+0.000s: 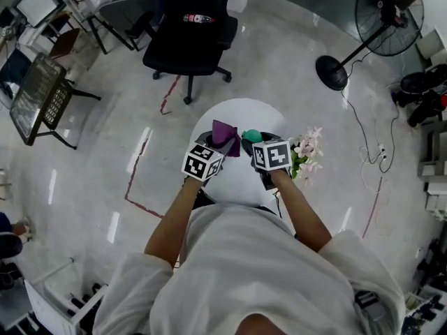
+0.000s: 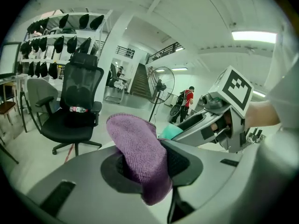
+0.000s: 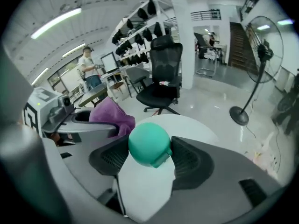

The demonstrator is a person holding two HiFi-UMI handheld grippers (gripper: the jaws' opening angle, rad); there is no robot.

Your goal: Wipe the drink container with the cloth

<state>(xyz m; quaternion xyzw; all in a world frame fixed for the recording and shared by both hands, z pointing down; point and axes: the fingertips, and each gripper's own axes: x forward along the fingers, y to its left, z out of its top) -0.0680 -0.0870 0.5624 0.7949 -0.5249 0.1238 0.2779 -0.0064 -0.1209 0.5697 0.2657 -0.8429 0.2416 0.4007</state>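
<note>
A purple cloth [image 2: 140,153] sticks up from between the jaws of my left gripper [image 2: 147,164], which is shut on it. My right gripper [image 3: 148,157] is shut on the drink container [image 3: 149,146], a white body with a round green cap, pressed by both pads. In the head view both grippers hover over the round white table [image 1: 237,117], the cloth [image 1: 225,135] just left of the green cap [image 1: 252,136]. The cloth [image 3: 112,115] hangs close beside the cap; I cannot tell whether they touch.
Pink flowers [image 1: 307,152] stand at the table's right edge, next to my right hand. A black office chair [image 1: 190,33] stands beyond the table, and a floor fan [image 1: 380,26] at the far right. A person [image 2: 188,99] stands far off.
</note>
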